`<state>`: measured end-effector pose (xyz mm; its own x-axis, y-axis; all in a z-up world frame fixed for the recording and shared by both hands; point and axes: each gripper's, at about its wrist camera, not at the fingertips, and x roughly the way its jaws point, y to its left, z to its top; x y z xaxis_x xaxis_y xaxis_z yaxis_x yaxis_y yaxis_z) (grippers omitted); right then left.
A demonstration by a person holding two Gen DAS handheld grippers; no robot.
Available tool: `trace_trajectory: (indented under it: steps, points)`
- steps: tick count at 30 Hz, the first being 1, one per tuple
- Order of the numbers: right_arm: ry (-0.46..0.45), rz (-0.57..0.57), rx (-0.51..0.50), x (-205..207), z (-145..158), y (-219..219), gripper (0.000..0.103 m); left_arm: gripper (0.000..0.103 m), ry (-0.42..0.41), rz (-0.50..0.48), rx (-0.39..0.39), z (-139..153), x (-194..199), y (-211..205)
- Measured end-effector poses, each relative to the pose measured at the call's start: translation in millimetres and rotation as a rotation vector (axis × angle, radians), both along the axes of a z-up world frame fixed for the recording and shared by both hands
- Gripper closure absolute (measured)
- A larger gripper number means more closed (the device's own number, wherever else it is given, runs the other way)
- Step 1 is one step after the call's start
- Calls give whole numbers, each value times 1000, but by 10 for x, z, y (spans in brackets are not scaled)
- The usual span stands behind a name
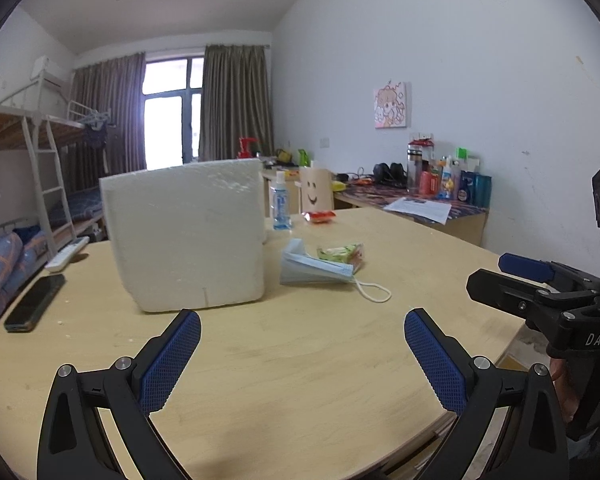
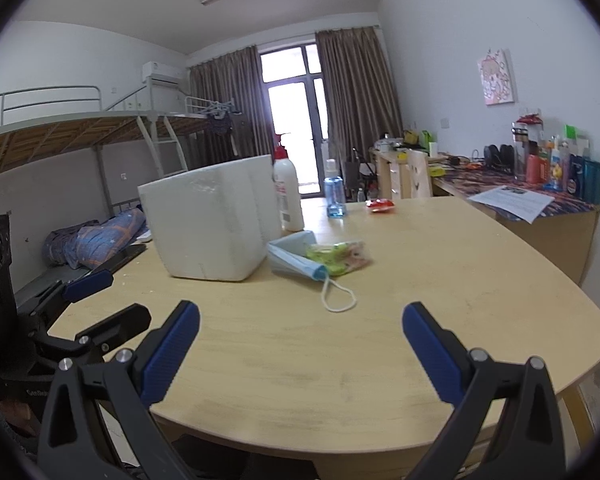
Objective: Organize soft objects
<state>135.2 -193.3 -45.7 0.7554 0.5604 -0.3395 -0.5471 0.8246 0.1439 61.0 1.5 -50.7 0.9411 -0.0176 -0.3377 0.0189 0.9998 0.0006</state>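
Pale wood formed the curved worktop point(image 1: 320, 360), set in a dormitory room with bunk beds point(image 1: 32, 136) along one wall and curtains point(image 1: 236, 100) framing a bright window. Near the middle of the worktop stood a white foam box point(image 1: 188, 236), and just beside its right side lay a folded blue face mask point(image 1: 316, 270), its white ear loop point(image 1: 374, 292) trailing toward the near edge. A green snack packet point(image 1: 342, 254) rested against the mask's far side, touching it. Farther back sat a small clear bottle point(image 1: 280, 206) and a red packet point(image 1: 319, 217); the right wrist view also showed a white bottle point(image 2: 288, 194) behind the box. A dark phone point(image 1: 34, 304) lay at the worktop's left edge, with a white remote point(image 1: 66, 254) beyond it. The left gripper point(image 1: 302, 360) hovered above the near part of the worktop with its jaws spread wide, holding nothing and touching nothing. The right gripper point(image 2: 300, 354) hung likewise over the near edge, jaws wide apart and empty, the mask well ahead of them.
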Motion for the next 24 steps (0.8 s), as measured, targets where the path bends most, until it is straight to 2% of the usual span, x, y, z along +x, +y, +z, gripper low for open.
trace_trajectory:
  steps: [10,24]
  points:
    - [28,-46,-8,256,-14,-175,0,1,88,-25,-16,-5,357,-86]
    - [81,-31,-21,668,3,-170,0,1,180,-1,-35,37,851,-75]
